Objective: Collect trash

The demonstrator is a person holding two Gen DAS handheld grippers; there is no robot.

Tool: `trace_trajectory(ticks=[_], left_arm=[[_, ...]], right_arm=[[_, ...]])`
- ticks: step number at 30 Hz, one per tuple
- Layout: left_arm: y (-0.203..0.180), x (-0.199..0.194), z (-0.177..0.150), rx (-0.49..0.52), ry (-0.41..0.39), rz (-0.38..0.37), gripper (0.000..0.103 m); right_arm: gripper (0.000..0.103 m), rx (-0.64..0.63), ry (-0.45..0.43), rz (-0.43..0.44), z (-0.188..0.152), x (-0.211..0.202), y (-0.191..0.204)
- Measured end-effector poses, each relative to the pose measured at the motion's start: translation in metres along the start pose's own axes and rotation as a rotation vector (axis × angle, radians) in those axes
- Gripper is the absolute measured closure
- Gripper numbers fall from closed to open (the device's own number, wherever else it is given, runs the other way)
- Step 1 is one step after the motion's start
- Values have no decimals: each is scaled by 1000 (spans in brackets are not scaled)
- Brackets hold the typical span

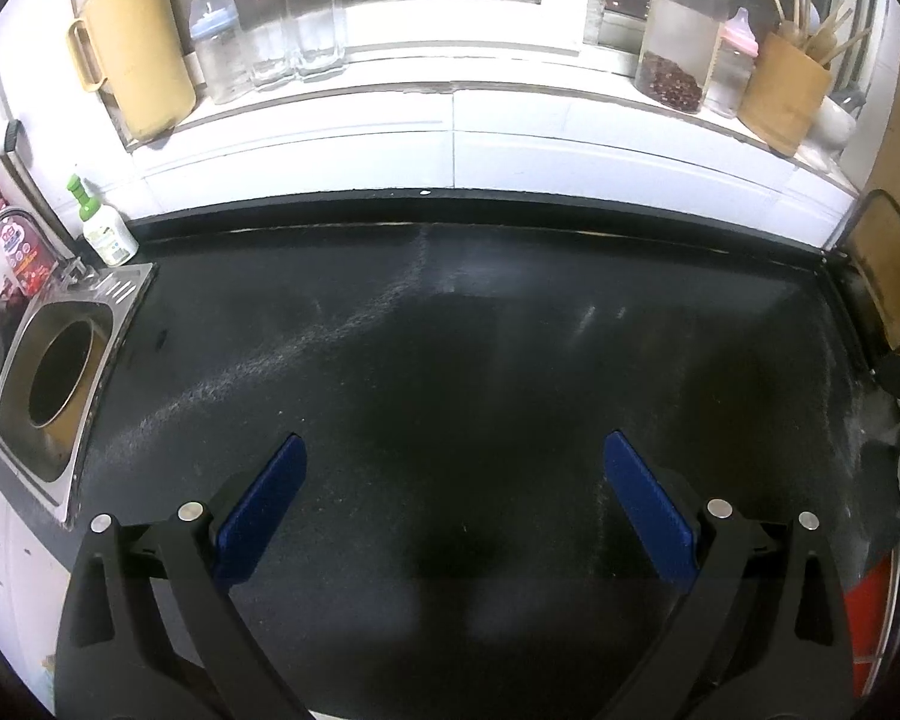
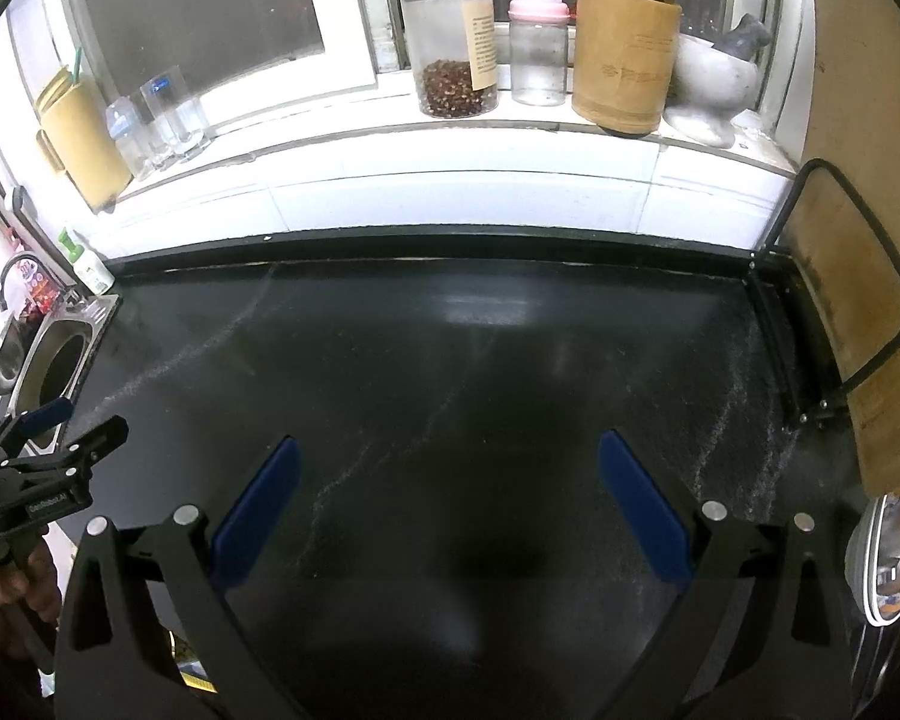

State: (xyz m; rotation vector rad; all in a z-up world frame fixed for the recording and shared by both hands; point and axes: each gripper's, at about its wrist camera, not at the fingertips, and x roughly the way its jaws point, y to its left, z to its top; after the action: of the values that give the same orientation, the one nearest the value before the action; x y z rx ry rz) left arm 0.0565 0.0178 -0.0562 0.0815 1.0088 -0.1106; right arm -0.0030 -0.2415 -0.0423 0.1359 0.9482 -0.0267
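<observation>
Left hand-held gripper (image 1: 455, 450) and right hand-held gripper (image 2: 449, 450): both spread wide, pinching nothing, poised over the dark speckled table (image 1: 450, 360). No trash is visible on it. A round chute in a steel plate (image 1: 60, 372) sits at left of frame, likely the disposal point. Judged: search step; next move calls for locating trash.

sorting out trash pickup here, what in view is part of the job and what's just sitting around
Job:
left gripper, open, empty
right gripper, open, empty
round opening in the steel panel, possibly the trash chute
no trash visible on the black counter

Just there:
bean jar
pink-capped bottle
utensil holder
soap bottle
</observation>
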Motion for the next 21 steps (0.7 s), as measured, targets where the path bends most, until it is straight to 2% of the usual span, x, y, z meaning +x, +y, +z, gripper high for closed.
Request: trace_trajectory(ticks=[21], left_arm=[[6,3,-1,-10,6,7,7]], right_arm=[[7,-10,12,3,-1,4,7]])
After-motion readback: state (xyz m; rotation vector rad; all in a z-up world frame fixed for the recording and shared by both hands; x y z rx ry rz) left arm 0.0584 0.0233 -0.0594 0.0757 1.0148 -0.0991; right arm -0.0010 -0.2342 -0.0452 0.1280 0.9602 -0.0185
